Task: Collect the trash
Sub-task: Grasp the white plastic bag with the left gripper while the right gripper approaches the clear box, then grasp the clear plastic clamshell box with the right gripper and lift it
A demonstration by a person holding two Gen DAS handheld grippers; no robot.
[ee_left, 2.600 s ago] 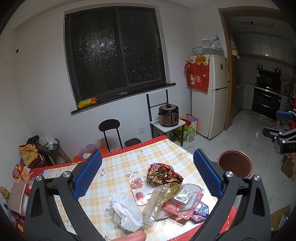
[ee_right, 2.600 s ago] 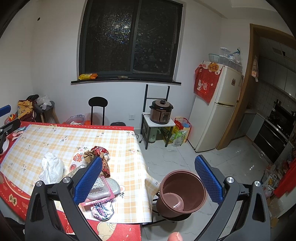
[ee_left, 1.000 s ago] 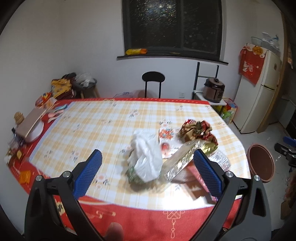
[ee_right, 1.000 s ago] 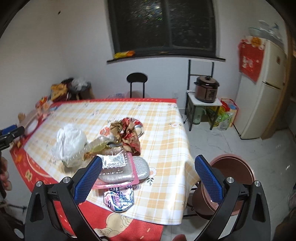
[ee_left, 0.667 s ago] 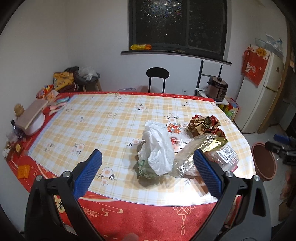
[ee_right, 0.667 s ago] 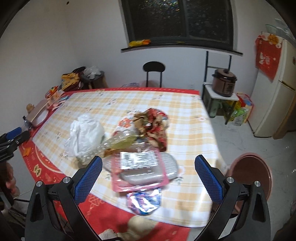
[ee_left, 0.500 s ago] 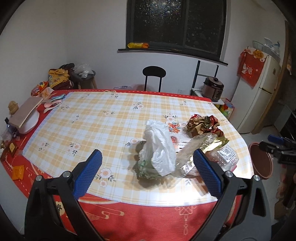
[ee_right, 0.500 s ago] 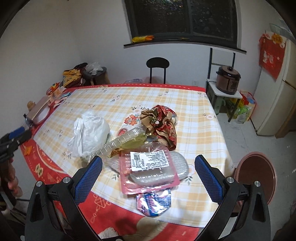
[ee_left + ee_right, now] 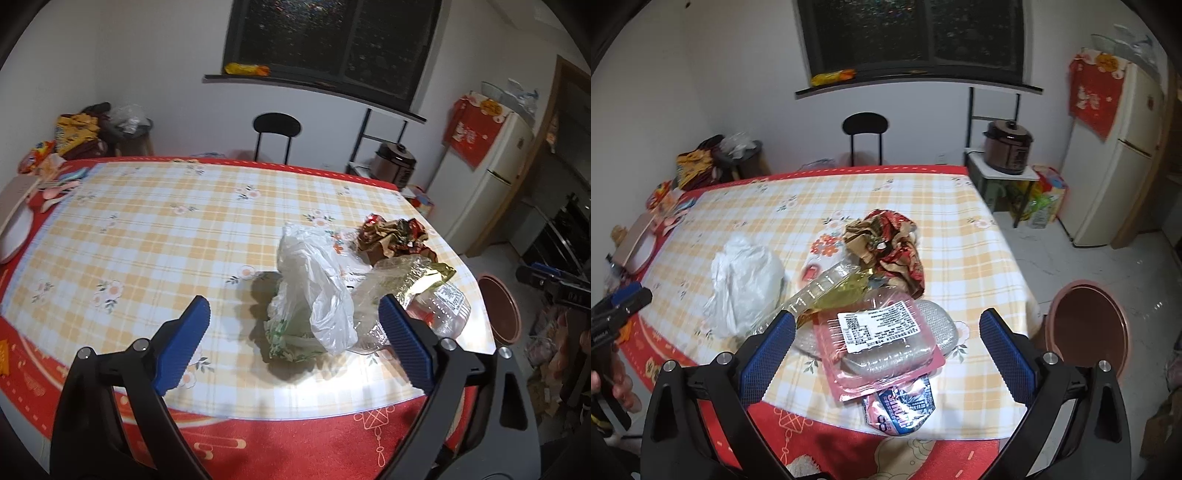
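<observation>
Left wrist view: the left gripper (image 9: 293, 343), jaws spread and empty though just closing slightly, frames a crumpled white plastic bag (image 9: 314, 280) heaped with wrappers at the tabletop (image 9: 147, 236) edge, handy to the brown bin (image 9: 498, 310) beside it.

Each gripper has two black plastic arms with cut-out slots and silver round-headed screws at the joints. The left gripper (image 9: 293, 339) and the right gripper (image 9: 886, 354) carry ribbed blue pads (image 9: 181, 345) on their inner faces. White lettering, perhaps a brand mark, shows on the black housing, too blurred to read.
</observation>
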